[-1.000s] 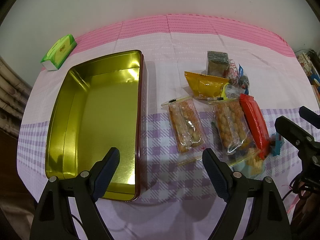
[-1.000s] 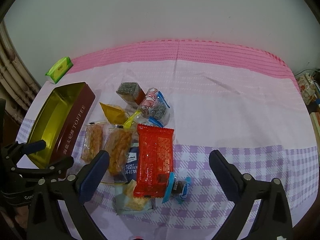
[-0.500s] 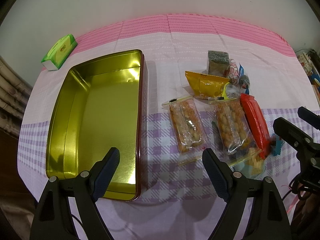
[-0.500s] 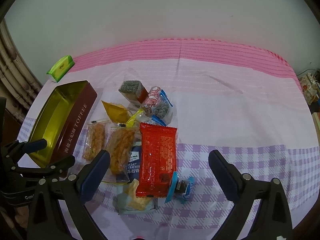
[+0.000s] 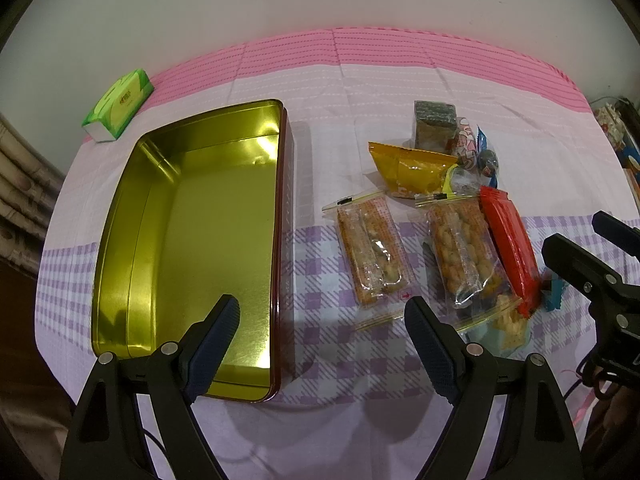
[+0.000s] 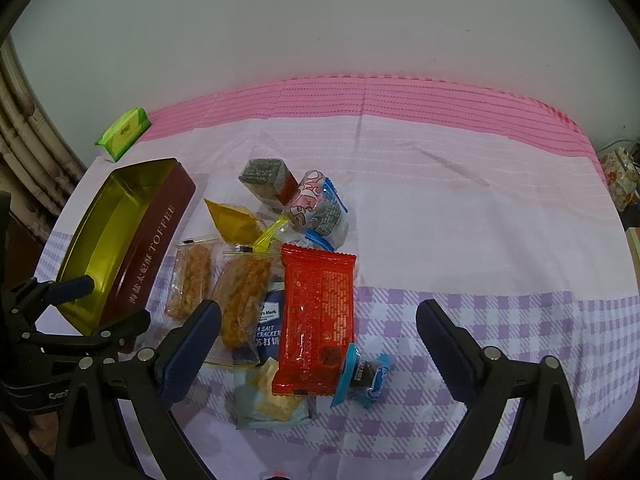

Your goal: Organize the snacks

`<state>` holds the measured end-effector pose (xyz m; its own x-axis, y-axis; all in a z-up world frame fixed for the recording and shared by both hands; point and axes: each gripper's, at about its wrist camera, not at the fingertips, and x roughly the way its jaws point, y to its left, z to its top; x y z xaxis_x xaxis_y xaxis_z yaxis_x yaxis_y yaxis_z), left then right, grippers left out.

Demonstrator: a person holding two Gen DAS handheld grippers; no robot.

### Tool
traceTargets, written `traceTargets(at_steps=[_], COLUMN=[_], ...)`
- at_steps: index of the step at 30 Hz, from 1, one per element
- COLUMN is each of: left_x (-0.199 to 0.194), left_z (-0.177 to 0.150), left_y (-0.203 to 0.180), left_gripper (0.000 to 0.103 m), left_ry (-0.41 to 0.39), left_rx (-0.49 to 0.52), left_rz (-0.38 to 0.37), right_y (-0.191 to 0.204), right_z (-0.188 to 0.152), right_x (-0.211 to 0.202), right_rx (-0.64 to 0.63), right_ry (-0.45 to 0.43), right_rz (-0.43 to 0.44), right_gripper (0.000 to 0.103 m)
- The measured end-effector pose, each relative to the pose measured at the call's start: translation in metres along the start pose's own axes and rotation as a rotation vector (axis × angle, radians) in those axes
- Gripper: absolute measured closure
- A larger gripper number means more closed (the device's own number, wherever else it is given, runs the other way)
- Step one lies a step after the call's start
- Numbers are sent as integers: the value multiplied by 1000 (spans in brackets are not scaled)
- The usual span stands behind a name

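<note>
An empty gold-lined toffee tin (image 5: 132, 248) (image 6: 158, 240) lies at the left of the cloth. To its right sits a pile of snacks: two clear bags of fried sticks (image 5: 370, 250) (image 5: 464, 252), a red packet (image 6: 318, 320) (image 5: 508, 244), a yellow packet (image 5: 412, 168) (image 6: 234, 220), a cracker pack (image 6: 272, 404) and a small blue sweet (image 6: 362, 376). My left gripper (image 5: 322, 336) hovers open over the tin's near right edge. Wide open, my right gripper (image 6: 318, 340) hangs just above the red packet.
A green tissue pack (image 5: 118, 106) (image 6: 124, 132) lies at the far left by the wall. A seaweed-wrapped block (image 6: 266, 180) and a pink-and-blue wrapped roll (image 6: 316, 204) sit behind the pile. Bare cloth stretches to the right of the snacks.
The right gripper has drifted slightly left and nearer to the snack pile. The left gripper has barely moved.
</note>
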<state>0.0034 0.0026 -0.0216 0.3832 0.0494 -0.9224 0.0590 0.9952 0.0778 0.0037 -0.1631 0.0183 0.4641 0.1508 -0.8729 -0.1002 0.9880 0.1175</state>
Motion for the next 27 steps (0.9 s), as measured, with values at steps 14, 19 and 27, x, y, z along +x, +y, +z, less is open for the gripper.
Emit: traceTargets(at_steps=[14, 19, 27], left_x=[0, -1, -2], left_z=[2, 4, 10], left_y=[1, 2, 5], left_gripper=[18, 18, 18], left_ry=[2, 1, 0], left_rx=[0, 1, 0], left_rz=[3, 6, 14], right_y=[-15, -19, -25], right_z=[15, 25, 28], right_x=[28, 50, 76], right_rx=[9, 14, 63], right_ry=[125, 218, 324], right_rz=[52, 102, 153], right_gripper=[12, 14, 25])
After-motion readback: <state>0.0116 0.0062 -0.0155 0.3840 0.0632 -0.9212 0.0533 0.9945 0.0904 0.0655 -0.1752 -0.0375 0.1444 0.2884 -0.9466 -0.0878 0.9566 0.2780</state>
